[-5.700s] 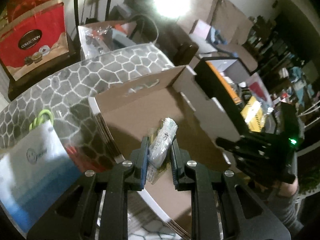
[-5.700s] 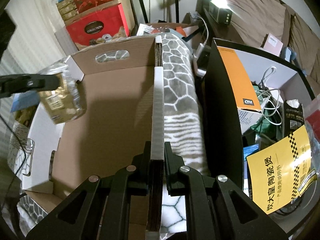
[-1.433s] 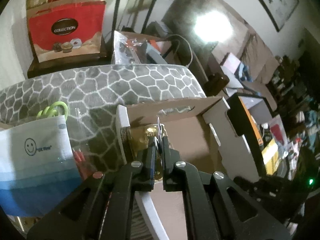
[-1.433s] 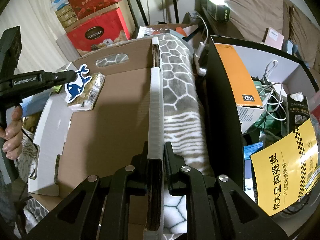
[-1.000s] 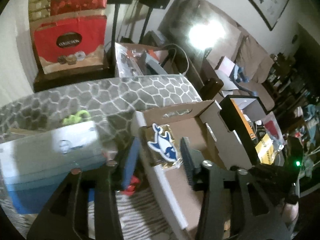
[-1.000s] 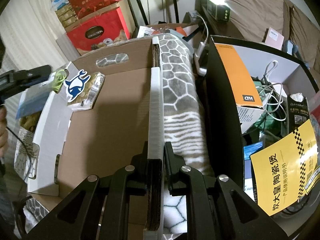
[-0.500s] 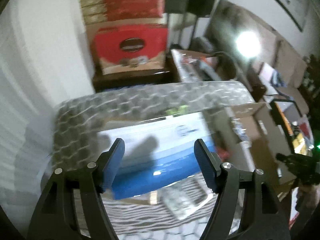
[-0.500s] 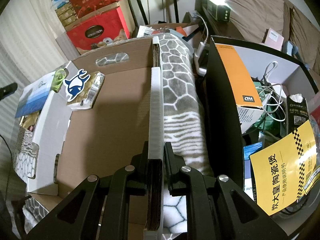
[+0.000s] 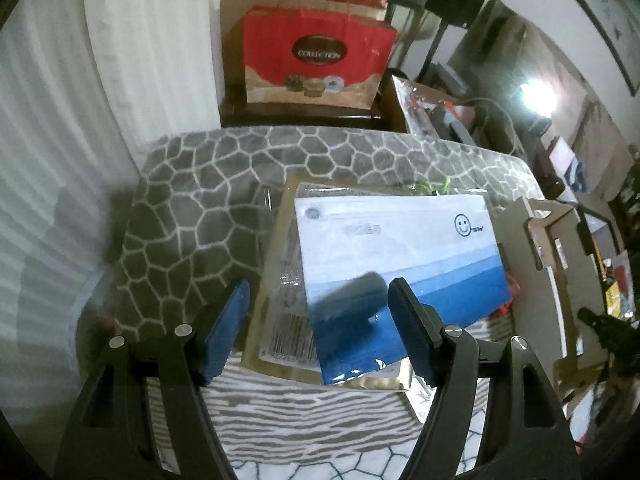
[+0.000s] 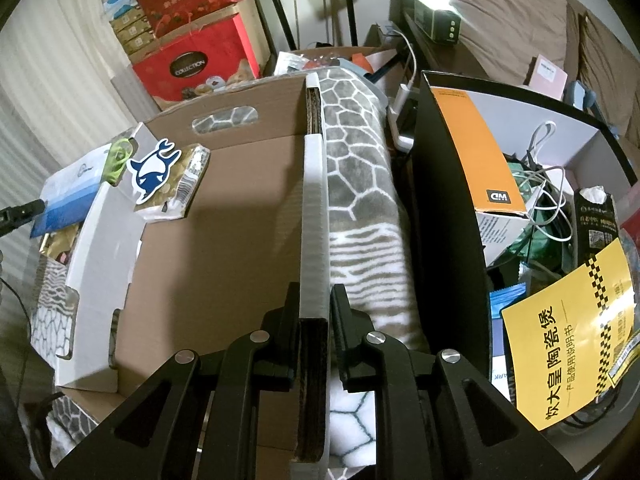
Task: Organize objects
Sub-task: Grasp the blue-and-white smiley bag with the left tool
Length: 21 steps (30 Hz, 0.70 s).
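Note:
My left gripper is open and empty, hovering over a white-and-blue pack that lies on a gold foil packet on the grey patterned blanket. My right gripper is shut on the right wall of the open cardboard box. A snack packet with a blue whale sticker lies in the box's far left corner. The box's left edge shows at the right of the left wrist view.
A red COLLECTION box stands behind the blanket. A black bin full of cables, an orange box and a yellow leaflet sits right of the cardboard box. A green clip lies by the pack.
My left gripper let go of the whale-sticker packet in the box, opened, and swung left to above the white-and-blue pack. My right gripper has kept its hold on the box wall.

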Motion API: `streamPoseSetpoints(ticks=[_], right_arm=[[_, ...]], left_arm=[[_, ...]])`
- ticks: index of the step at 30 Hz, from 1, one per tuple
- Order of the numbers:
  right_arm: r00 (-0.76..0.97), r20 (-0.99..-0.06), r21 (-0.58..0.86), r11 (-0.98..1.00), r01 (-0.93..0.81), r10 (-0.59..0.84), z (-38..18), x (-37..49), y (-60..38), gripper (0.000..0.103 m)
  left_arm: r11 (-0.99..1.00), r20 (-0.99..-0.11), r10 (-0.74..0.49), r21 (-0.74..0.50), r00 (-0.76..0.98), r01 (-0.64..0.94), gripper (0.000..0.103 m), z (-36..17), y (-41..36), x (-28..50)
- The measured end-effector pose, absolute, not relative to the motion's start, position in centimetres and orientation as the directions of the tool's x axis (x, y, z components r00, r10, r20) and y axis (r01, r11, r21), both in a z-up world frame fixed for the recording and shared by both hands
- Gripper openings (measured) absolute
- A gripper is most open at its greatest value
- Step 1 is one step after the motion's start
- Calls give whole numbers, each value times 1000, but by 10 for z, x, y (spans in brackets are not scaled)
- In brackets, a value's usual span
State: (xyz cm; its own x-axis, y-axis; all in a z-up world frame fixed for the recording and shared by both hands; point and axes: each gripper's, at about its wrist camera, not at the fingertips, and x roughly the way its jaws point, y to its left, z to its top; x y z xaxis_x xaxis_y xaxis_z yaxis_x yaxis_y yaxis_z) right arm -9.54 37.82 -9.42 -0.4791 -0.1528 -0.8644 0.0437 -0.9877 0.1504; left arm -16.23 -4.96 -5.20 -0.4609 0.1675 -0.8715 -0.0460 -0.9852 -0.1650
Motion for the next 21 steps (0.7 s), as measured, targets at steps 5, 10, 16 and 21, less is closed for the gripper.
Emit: streamPoseSetpoints(ticks=[5,10,16,21], right_arm=[[-477,-866,148,-988,44,-151,-94,-95,378,15],[-477,-867,142,-989,44,-146,-94,-96,377,16],[-476,-867,145,-989,38,-146,-94,-96,376,16],[-474,-868,144,-989,39,-145,-94,-96,376,16]], left_arm=[[-975,-850,217,-214,-479,-61,68,-49,-59,-149],[-974,-839,226,-202,-495,-103,77,-52,-59,-129],[-962,-827,264,-265,-496,-69,77,-51,-60,-147],[-946,-840,299,-322,-453,-27,49,-66,-58,-169]])
